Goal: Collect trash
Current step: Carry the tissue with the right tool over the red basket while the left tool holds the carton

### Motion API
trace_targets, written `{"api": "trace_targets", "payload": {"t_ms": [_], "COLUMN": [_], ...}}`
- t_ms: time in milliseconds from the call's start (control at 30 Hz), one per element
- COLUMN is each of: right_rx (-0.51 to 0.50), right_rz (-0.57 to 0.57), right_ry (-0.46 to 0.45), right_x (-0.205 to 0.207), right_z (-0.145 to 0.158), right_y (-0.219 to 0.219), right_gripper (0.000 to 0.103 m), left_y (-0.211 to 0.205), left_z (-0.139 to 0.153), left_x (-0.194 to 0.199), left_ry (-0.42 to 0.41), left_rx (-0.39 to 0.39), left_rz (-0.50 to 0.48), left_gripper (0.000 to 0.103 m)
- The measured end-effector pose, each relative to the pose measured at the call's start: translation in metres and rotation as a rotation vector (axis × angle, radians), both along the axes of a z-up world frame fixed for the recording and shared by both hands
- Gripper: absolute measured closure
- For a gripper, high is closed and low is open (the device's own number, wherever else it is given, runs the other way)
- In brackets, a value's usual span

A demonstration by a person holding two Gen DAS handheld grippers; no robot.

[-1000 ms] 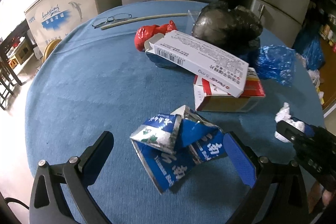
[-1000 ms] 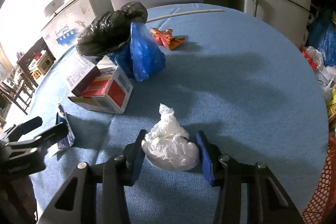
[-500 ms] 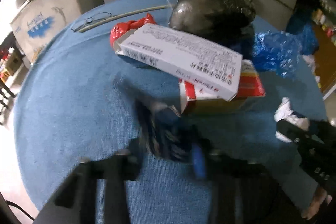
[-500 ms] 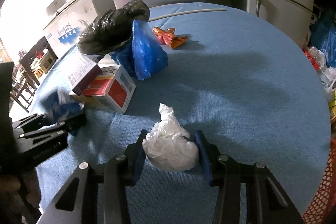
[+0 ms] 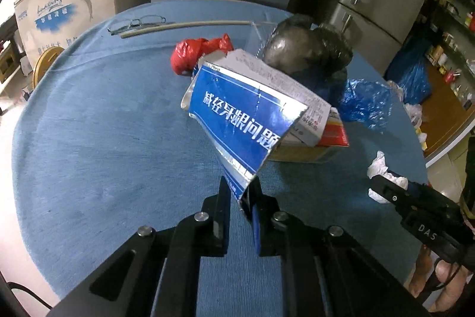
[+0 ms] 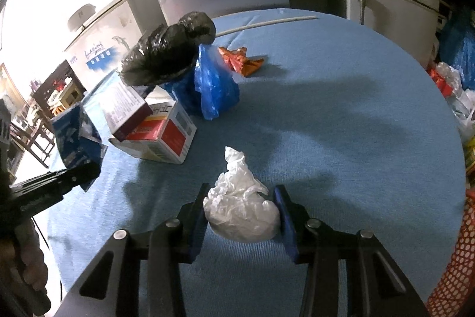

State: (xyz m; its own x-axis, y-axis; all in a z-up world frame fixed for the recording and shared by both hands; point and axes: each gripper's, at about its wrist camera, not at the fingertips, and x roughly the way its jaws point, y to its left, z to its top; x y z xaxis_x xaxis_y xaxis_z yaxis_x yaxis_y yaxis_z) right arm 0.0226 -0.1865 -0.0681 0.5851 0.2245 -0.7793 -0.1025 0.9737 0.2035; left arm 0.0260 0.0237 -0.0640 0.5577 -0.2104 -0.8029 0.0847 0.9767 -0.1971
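Observation:
My left gripper [image 5: 241, 192] is shut on a corner of a flattened blue and silver carton [image 5: 237, 115], which stands up off the blue tablecloth [image 5: 104, 138]. The right wrist view shows that same left gripper [image 6: 80, 174] at the left edge with the carton [image 6: 74, 135] above it. A crumpled white wad [image 6: 242, 210] lies on the cloth, and my right gripper [image 6: 242, 208] has a pad pressed against each side of it. In the left wrist view the right gripper [image 5: 380, 183] comes in from the right with the wad [image 5: 377, 168] at its tip.
Behind the carton lie a white box [image 5: 297, 91] on a red and white box [image 5: 335, 135], a black bag [image 5: 305, 49], a blue bag [image 5: 365, 103] and a red bag [image 5: 193, 55]. Glasses [image 5: 136, 21] and a stick [image 5: 184, 25] are at the back. An orange wrapper [image 6: 240, 61] lies beyond; a red mesh basket [image 6: 457, 257] stands right.
My left gripper went from wide open around the blue carton to shut on it, and the carton rose off the cloth. The right gripper stayed put around the white wad.

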Motion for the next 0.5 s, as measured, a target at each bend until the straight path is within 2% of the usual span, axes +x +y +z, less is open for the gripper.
{"api": "trace_targets", "payload": {"t_ms": [300, 500], "right_rx": [0.031, 0.048], "right_rz": [-0.039, -0.064], "right_ry": [-0.029, -0.058], "right_x": [-0.027, -0.044], "right_z": [0.013, 0.026], "right_y": [-0.009, -0.017], "right_gripper": [0.058, 0.058], "left_y": [-0.01, -0.027], "left_z": [0.011, 0.017], "left_x": [-0.017, -0.029], "left_ry": [-0.024, -0.033], "left_rx": [-0.003, 0.027], "left_rz": [-0.029, -0.055], "left_gripper": [0.091, 0.091]}}
